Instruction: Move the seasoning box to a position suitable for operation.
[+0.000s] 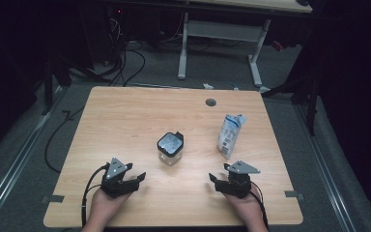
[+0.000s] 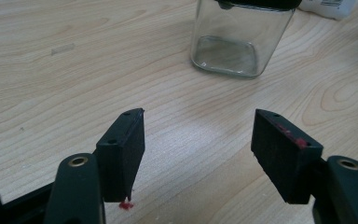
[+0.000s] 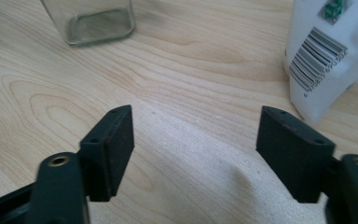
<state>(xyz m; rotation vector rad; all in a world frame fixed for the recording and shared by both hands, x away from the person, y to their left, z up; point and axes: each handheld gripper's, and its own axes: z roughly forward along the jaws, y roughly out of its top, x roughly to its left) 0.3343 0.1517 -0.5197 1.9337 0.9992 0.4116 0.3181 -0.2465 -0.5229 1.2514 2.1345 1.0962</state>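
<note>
While both hands rest low | left tongs (image 1: pixel 137 177) wide | right tongs (image 1: pixel 213 180) wide, empty

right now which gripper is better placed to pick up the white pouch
Right. The right gripper sits open just below the white pouch, which stands close ahead of its jaws in the right gripper view. The left gripper is farther off, facing the glass jar.

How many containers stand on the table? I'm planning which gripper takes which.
2: a glass jar with a black lid at the table's middle, and a white pouch to its right, ahead of the right gripper.
</note>
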